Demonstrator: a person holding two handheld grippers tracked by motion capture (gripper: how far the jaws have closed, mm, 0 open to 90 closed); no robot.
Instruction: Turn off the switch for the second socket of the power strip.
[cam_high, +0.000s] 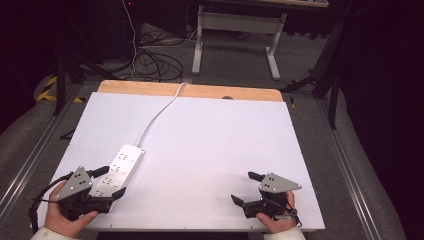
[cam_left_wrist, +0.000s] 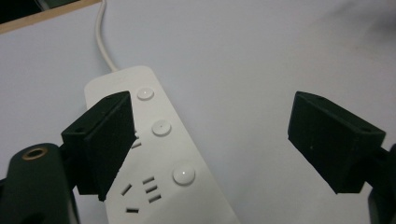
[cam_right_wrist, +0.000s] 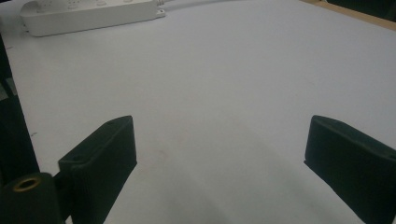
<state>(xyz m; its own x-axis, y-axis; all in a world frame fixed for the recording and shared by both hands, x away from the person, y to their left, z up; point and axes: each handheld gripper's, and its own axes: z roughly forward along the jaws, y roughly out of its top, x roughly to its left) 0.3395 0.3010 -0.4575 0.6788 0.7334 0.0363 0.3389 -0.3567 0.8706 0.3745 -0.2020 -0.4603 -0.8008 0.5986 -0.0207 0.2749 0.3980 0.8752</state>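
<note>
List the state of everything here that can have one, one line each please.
Left gripper: open, jaws spread over the near end of the power strip, not gripping it.
Right gripper: open, holding nothing, above bare table.
Power strip: lying flat on the white table, sockets up, nothing plugged into the sockets that show.
Power strip cord: attached, running off the far table edge.

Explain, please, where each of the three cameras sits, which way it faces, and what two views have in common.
High view: above the near edge, facing forward and down on the white table; both hands, left gripper, right gripper.
Left gripper view: on the left gripper, open jaws around the power strip.
Right gripper view: on the right gripper, facing bare table.
Shared: all show the power strip.
</note>
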